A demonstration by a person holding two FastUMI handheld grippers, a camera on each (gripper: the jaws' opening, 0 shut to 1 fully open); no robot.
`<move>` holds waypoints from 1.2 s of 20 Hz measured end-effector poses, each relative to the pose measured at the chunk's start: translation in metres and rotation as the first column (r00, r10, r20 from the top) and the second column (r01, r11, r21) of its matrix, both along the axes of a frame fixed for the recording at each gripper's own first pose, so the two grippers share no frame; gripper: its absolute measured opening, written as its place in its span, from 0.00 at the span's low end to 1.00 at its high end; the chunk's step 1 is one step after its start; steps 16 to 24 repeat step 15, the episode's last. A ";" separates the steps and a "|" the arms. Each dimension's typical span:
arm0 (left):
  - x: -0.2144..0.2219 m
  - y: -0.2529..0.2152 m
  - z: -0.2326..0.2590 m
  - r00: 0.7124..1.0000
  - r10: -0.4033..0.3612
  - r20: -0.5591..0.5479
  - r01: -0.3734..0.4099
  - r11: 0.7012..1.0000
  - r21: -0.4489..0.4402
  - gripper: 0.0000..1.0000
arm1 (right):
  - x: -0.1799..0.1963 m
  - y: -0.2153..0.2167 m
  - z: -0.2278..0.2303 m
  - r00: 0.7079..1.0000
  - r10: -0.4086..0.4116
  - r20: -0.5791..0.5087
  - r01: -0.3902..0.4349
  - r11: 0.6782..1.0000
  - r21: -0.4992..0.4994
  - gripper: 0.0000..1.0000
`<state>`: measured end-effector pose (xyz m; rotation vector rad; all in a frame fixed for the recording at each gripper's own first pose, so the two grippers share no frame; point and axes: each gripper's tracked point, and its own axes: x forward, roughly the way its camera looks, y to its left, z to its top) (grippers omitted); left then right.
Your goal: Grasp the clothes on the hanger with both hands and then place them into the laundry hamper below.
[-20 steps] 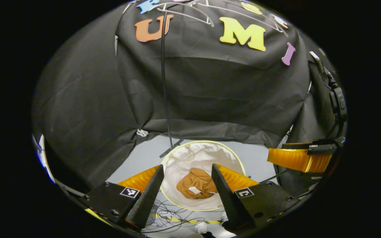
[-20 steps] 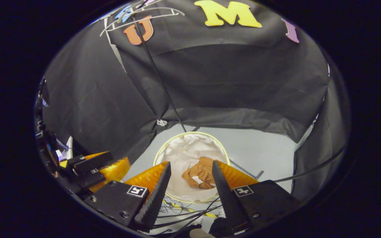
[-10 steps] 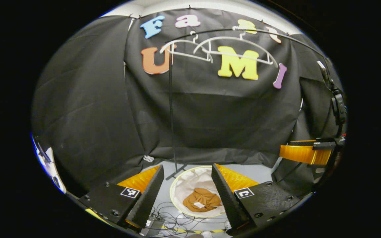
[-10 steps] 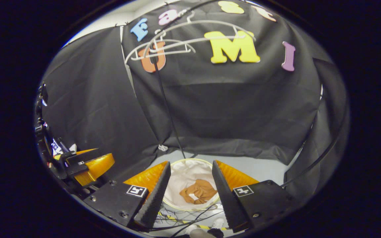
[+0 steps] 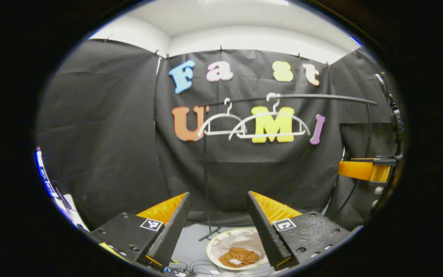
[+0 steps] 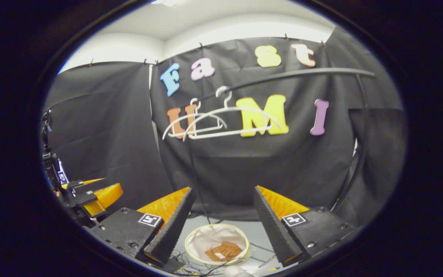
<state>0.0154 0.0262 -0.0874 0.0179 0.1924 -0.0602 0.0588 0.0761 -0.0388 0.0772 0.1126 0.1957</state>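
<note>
A brown garment (image 5: 240, 257) (image 6: 224, 251) lies crumpled inside the round white laundry hamper (image 5: 217, 246) (image 6: 202, 240) on the floor. Two bare white hangers (image 5: 268, 127) (image 6: 221, 122) hang side by side on the black rail (image 5: 321, 97) (image 6: 298, 74). My left gripper (image 5: 217, 227) is open, high above the hamper, with nothing between its fingers. My right gripper (image 6: 221, 227) is open too and holds nothing. In the left gripper view the right gripper (image 5: 363, 169) shows at the far right; in the right gripper view the left gripper (image 6: 90, 194) shows at the far left.
The rack's thin black upright pole (image 5: 205, 177) stands just left of the hamper, its foot on the grey floor (image 5: 190, 242). Loose cables (image 6: 190, 265) lie on the floor in front of the hamper. Black cloth walls close in the back and sides.
Both grippers have risen and tilted up: the hamper with the garment slid to the bottom of each view, and the rail with its hangers came fully into sight. Both stayed open.
</note>
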 end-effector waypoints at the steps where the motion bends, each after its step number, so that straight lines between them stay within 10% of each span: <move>1: -0.002 0.001 0.013 1.000 0.002 0.030 -0.002 1.000 0.014 0.93 | -0.006 -0.003 0.013 1.000 -0.008 0.031 0.008 1.000 -0.008 0.99; 9: -0.016 0.003 0.079 0.993 0.041 0.107 -0.038 0.999 -0.028 0.98 | -0.056 -0.039 0.093 0.976 -0.068 0.207 0.069 0.998 0.005 0.99; 24: -0.035 0.003 0.103 0.987 0.077 0.141 -0.078 0.997 -0.001 0.98 | -0.075 -0.052 0.102 0.975 -0.076 0.209 0.066 0.996 0.053 1.00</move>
